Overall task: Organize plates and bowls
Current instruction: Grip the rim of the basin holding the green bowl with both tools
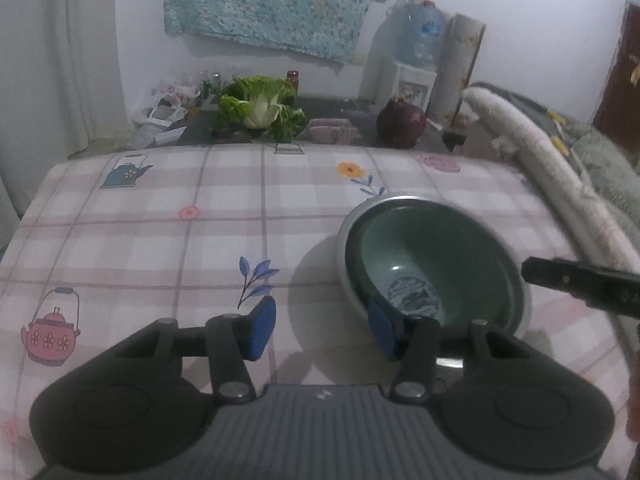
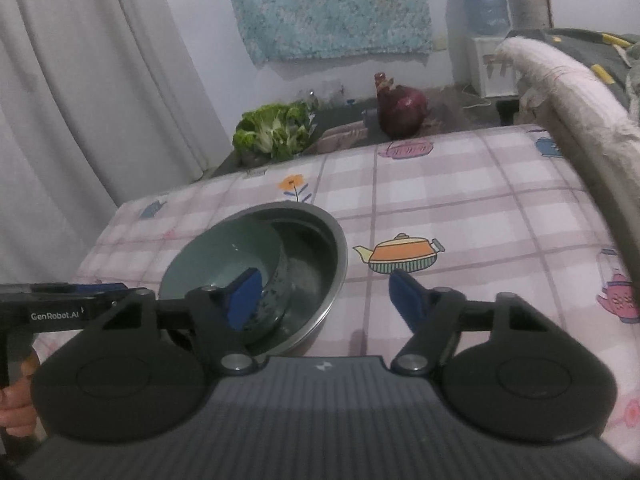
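Note:
A green ceramic bowl [image 1: 424, 264] with a blue-white pattern sits tilted inside a larger steel bowl [image 1: 347, 240] on the checked tablecloth. Both show in the right wrist view, the green bowl [image 2: 224, 252] leaning to the left in the steel bowl [image 2: 320, 248]. My left gripper [image 1: 322, 330] is open and empty, its right pad at the bowls' near rim. My right gripper [image 2: 324, 298] is open and empty, its left pad over the green bowl's near rim, its right pad over the cloth. The left gripper's body [image 2: 60, 308] shows at the left edge.
The table [image 1: 160, 240] has a pink plaid cloth with teapot prints. Behind it stand a leafy cabbage [image 1: 260, 106], a dark red cabbage [image 1: 401, 124] and a water dispenser [image 1: 416, 60]. A padded sofa arm [image 1: 560, 168] runs along the right edge.

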{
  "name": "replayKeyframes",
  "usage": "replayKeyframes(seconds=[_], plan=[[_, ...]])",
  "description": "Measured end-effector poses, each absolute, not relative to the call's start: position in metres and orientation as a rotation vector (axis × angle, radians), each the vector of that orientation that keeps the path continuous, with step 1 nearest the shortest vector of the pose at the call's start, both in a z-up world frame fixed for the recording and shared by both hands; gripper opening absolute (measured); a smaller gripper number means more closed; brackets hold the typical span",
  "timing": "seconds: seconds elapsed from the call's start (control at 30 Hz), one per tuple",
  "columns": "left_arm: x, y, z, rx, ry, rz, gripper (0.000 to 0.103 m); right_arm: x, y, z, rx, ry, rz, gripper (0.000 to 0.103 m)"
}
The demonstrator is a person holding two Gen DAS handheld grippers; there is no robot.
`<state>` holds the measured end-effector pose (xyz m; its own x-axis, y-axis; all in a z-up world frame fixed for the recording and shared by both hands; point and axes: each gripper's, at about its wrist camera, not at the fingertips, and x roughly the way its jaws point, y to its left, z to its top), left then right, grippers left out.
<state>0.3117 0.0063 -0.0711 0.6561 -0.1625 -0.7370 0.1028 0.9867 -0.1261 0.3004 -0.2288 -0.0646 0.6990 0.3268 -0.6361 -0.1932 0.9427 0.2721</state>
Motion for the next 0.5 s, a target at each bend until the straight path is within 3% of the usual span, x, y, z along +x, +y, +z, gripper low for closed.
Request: replayKeyframes(seconds=[0.27,0.33,0.5], plan=[[0.322,0.005,-0.073,-0.041,0.822,-0.136,0.053,0.326,-0.219,-0.088,0.169,0.795,0.31,0.044],[0.325,0.005,-0.073,-0.032,0.816,-0.136,0.053,0.329,-0.217,-0.093,0.17,0.805,0.317,0.034],[0.33,0.005,-0.073,-0.035,0.811,-0.14,0.052,0.335,-0.214,-0.101,0.183,0.822,0.338,0.028]])
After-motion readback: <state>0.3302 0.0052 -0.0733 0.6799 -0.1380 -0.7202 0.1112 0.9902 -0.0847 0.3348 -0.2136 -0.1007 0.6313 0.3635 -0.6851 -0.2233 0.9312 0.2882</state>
